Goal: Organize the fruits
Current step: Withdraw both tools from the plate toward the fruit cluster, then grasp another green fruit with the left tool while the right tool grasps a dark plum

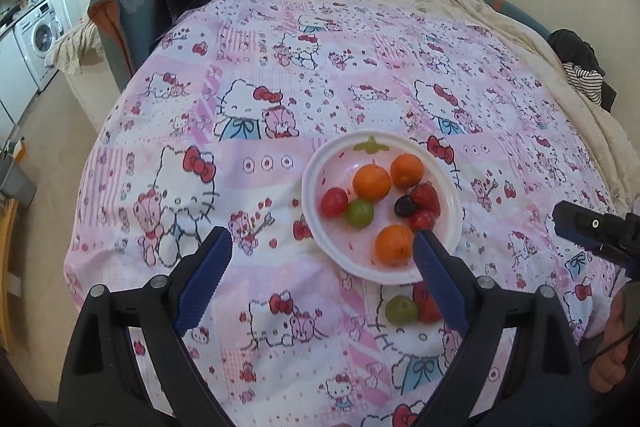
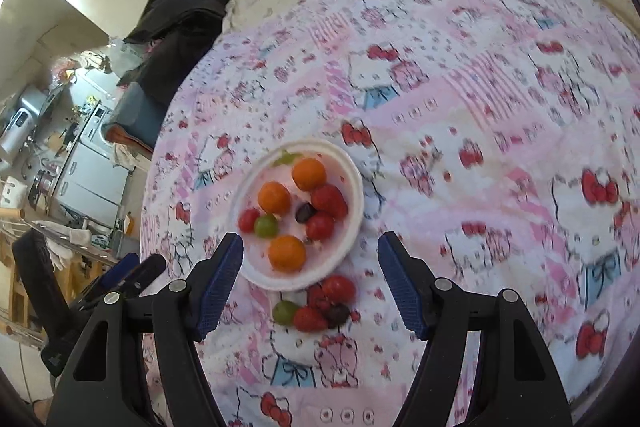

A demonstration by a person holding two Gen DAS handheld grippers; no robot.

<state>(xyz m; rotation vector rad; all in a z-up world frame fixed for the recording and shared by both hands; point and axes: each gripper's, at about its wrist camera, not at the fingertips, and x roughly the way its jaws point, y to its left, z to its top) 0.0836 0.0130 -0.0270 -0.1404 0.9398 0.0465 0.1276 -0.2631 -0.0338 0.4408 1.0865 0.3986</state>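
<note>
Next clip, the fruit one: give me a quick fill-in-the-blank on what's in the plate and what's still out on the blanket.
1. The white plate holds ___ orange fruits.
2. The loose green grape lies on the ___, outside the plate.
3. The jaws of the right gripper are ___ and hold nothing.
4. The left gripper holds ___.

Missing words: three; blanket; open; nothing

A bed (image 1: 280, 27) under a pink cartoon-cat quilt (image 1: 160, 155) fills the frame. At centre a white plate (image 1: 312, 187) of fruit lies on it; just below, a green grape (image 1: 401, 310) and strawberry (image 1: 425, 303).
</note>
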